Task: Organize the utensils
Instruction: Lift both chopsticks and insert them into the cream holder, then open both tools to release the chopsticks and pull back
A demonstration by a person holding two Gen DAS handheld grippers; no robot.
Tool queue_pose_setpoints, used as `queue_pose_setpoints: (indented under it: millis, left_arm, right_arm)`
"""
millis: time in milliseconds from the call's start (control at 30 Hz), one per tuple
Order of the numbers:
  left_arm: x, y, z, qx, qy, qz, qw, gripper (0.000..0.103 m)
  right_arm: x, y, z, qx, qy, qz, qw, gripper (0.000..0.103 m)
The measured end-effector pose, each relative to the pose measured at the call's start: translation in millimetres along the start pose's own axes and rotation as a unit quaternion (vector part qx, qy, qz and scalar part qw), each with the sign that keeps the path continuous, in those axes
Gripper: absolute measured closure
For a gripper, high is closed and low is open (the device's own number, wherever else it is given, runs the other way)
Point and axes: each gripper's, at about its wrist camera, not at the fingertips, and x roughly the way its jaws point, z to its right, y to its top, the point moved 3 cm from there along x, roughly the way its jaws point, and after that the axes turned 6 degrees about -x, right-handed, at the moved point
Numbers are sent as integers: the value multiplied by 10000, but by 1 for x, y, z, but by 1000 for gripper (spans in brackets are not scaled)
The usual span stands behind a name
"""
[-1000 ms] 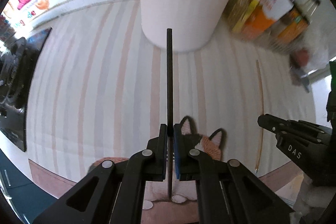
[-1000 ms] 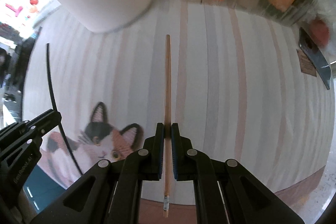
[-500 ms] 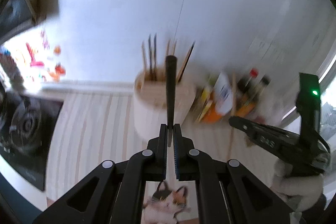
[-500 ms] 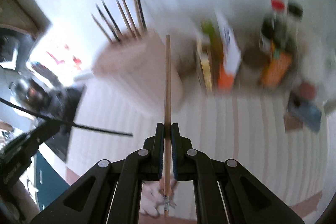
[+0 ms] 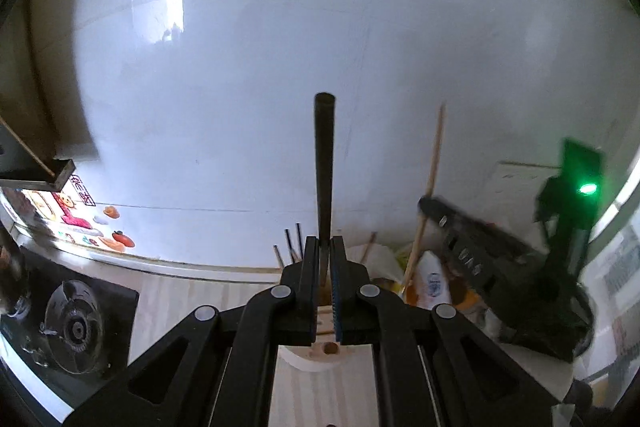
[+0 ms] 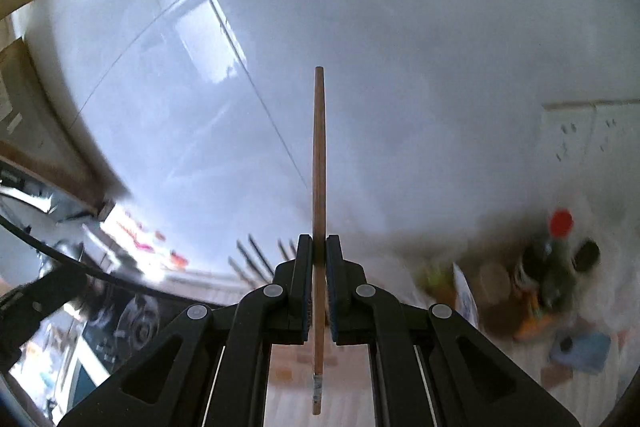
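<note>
With the left gripper clamped on the black chopstick and the right gripper on the wooden chopstick, lower each tip-first into the holder at lower centre.

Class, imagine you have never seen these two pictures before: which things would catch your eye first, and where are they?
A black chopstick stands up the centre of the left view, clamped in the left claw. A wooden chopstick does likewise in the right claw. Low behind the left claw, a holder of chopsticks pokes up by the white wall.
</note>
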Motion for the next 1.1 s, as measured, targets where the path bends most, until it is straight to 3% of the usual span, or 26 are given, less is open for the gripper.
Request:
queue_pose_setpoints:
  millis: [233,633,733,800,867,900,1000,1100]
  left_arm:
    - [57,-6,-26,-151,188,-625,9978,100]
    - [83,-14,-43,-484,118,-1090,9928,95]
    - [81,-15,-47,-543,201,-1073,9925,94]
    - [75,-15,-48,-522,303,-985,9933,79]
    - [67,-15,-51,-555,330,-831,9944,28]
    - [62,-15,-52,-578,342,-750,9949,20]
    - [49,-21,-57,-583,444,-508,9960,18]
    - [43,-32,-60,-457,681,-353,9960,2]
  right_arm:
    - [40,17,-7,-99,-119,758,9970,96]
    - [80,-16,-15,-410,-172,1167,9922,96]
    - [82,-19,-20,-584,-240,1053,9924,96]
    - [81,-19,-20,-615,-261,1000,9927,95]
    - [74,-18,-21,-628,-303,1001,9925,81]
    - [70,-18,-20,-610,-318,982,9928,78]
    - [55,-19,-17,-566,-404,938,9932,63]
    - [41,-25,-18,-509,-529,844,9937,49]
